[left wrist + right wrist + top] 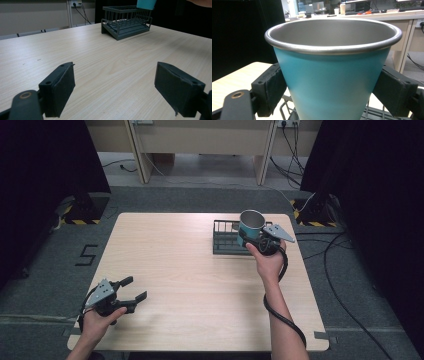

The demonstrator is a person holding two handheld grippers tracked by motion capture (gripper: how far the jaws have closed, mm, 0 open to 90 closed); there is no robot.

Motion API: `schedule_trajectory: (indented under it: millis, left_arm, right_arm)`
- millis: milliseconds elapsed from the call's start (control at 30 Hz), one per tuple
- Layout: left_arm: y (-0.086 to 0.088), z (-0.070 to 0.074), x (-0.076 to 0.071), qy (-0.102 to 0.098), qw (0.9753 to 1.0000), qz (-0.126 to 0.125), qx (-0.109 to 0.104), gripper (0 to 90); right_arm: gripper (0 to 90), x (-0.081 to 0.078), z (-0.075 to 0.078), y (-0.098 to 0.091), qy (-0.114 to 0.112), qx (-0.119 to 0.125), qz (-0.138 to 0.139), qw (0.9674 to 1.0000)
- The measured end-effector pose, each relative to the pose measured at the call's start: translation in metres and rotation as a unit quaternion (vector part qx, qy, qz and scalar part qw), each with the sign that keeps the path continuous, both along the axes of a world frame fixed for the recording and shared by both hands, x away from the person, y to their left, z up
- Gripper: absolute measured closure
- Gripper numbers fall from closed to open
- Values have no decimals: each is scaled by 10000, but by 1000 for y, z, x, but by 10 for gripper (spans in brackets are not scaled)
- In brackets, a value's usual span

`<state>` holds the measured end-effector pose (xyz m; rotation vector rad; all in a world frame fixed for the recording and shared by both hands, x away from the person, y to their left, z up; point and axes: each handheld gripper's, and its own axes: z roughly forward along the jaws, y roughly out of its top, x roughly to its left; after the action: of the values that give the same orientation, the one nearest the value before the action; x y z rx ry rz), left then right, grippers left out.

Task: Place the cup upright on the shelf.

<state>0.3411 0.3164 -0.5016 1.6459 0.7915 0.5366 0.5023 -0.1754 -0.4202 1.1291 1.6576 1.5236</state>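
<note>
step: right gripper (251, 239) clasping cup (249, 226), hovering over rack (223, 245) | left gripper (131, 289) gaping | next: lowering into rack

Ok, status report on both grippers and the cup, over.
Right gripper shut on teal cup, upright, held above the wire rack. Left gripper open, empty, low over the table at its near left. Nothing in the way.
</note>
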Motion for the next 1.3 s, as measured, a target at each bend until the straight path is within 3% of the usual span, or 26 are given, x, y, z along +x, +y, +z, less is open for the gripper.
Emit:
schedule_trajectory:
  millis: [767,1300]
  left_arm:
    - [0,0,0,3,10000,-6,-5,161]
    - [1,0,0,3,10000,1,-3,162]
  right_arm:
    - [174,17,15,-2,-43,-10,-148,9999]
    - [174,33,15,1,76,-50,-279,9996]
